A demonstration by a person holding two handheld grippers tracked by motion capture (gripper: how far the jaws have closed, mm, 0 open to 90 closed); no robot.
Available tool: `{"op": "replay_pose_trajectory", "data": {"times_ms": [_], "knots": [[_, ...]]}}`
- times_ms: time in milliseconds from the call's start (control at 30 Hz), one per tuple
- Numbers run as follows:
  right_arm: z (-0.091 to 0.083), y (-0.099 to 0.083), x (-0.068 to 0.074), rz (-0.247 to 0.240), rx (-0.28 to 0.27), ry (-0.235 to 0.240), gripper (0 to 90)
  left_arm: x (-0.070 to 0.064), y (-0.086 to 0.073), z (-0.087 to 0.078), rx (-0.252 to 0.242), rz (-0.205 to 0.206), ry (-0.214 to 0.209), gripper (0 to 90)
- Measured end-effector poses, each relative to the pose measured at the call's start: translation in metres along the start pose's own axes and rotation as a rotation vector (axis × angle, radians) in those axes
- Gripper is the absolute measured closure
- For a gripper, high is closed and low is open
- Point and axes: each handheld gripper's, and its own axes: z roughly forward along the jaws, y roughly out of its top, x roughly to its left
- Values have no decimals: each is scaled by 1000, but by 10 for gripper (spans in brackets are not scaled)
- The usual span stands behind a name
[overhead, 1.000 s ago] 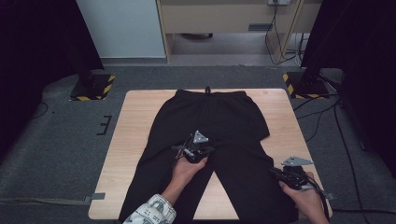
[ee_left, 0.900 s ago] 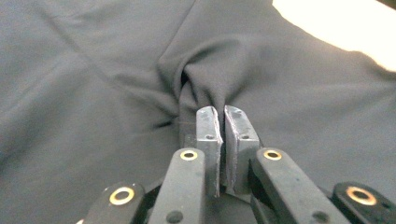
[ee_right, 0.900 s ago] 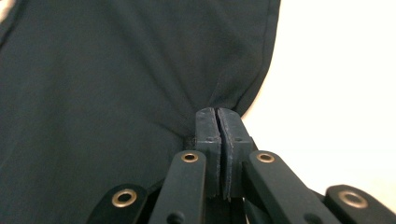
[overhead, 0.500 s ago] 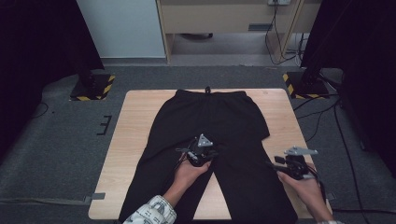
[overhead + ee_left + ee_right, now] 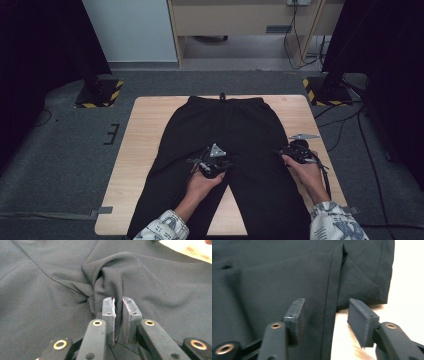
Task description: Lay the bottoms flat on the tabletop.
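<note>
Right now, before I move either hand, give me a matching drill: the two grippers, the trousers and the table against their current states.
Things:
1. left gripper
2. right gripper
3. black trousers
4. wooden table

States:
A. jaws open, astride the outer leg edge
B. lying flat, waistband at the far side
C. jaws shut on a bunched fold at the crotch
D. light, bare along its sides

Pairs: 1-C, 2-A, 3-B, 4-D

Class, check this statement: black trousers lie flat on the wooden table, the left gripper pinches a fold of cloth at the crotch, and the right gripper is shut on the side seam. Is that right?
Not quite. The right gripper is open: the right gripper view shows its fingers apart, astride the trousers' side seam. The rest stands: trousers on the table, left gripper pinching the fold.
</note>
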Motion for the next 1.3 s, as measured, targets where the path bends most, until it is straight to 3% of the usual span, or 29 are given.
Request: {"op": "replay_pose_trajectory", "data": {"times_ms": [133, 267, 300, 633, 967, 1167, 1300], "knots": [[6, 0, 1, -17, 6, -33, 589, 1, 0, 1, 2, -9, -4, 801], [7, -1, 2, -40, 16, -2, 857, 1, -1, 2, 4, -15, -2, 801], [6, -1, 2, -39, 18, 5, 883, 1, -1, 2, 5, -16, 0, 801], [-16, -15, 1, -38, 15, 20, 894, -6, 1, -5, 6, 11, -6, 835], [-47, -33, -4, -42, 19, 31, 894, -14, -2, -4, 51, 32, -33, 841], [-54, -42, -7, -35, 41, 42, 890, -14, -7, 1, 67, 21, -40, 834], [-55, -46, -6, -24, 32, 48, 806, -15, -8, 2, 59, 22, -43, 804]]}}
